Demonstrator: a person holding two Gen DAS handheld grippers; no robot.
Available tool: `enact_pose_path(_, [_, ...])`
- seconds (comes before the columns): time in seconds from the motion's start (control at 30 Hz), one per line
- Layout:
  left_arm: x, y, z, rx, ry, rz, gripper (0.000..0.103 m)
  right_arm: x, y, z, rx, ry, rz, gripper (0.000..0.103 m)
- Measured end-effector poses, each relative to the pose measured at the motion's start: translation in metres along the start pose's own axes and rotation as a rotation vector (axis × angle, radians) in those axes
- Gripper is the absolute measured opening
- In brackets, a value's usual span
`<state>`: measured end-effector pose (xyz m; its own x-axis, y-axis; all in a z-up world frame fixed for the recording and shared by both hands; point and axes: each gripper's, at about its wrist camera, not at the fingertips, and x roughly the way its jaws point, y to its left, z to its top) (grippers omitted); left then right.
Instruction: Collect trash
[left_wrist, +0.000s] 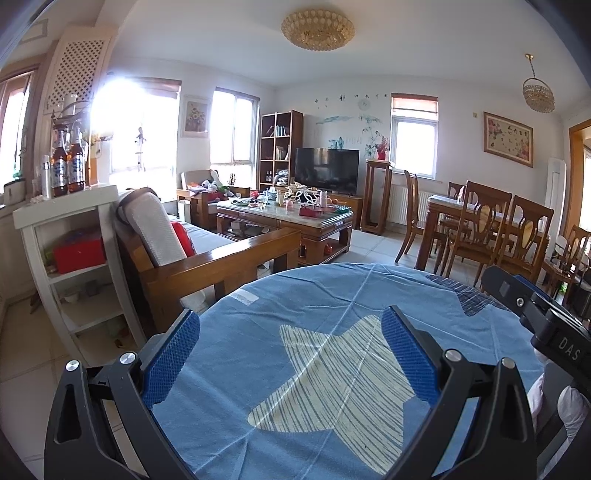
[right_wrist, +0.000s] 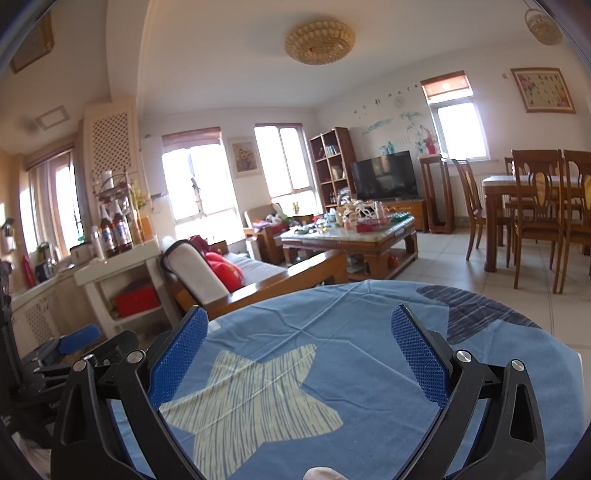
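Tablecloth (left_wrist: 332, 302), blue with a pale striped star-shaped patch, fills the near field of both wrist views. No trash can be told apart on it. Left gripper (left_wrist: 291, 354) hangs over the cloth with its blue-padded fingers (left_wrist: 173, 358) spread wide, grasping nothing; whether they touch the fabric cannot be told. Right gripper (right_wrist: 301, 360) is posed the same way, fingers (right_wrist: 417, 354) released and far apart, nothing between them. Both point forward and slightly down across the table. In the left view the right gripper's black body shows at 3 o'clock; in the right view the left one sits at 9 o'clock.

Just beyond the table's far edge, at 11 o'clock, stands a wooden sofa (left_wrist: 221, 258) with a white cover and a red cushion (right_wrist: 225, 273). At 9 to 10 o'clock a white shelf (left_wrist: 74, 266) carries two brown bottles (left_wrist: 68, 166) and holds a red box (left_wrist: 79, 253). Farther on, at 12 o'clock, a cluttered coffee table (left_wrist: 291, 218) stands before a television (left_wrist: 327, 170) and bookcase (left_wrist: 280, 147). Dining chairs (left_wrist: 491, 236) ring a table at 2 o'clock.
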<state>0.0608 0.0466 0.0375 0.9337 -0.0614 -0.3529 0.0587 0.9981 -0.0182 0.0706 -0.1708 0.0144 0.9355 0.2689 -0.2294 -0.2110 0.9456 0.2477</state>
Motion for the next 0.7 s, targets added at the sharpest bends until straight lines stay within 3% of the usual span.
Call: enact_pose_path(0.7, [-0.0009,0.0057,0.0000,-0.014,-0.012,-0.002,0.098,0.0017,0.0024,-0.0001,0.006,0.000,-0.006,0.098])
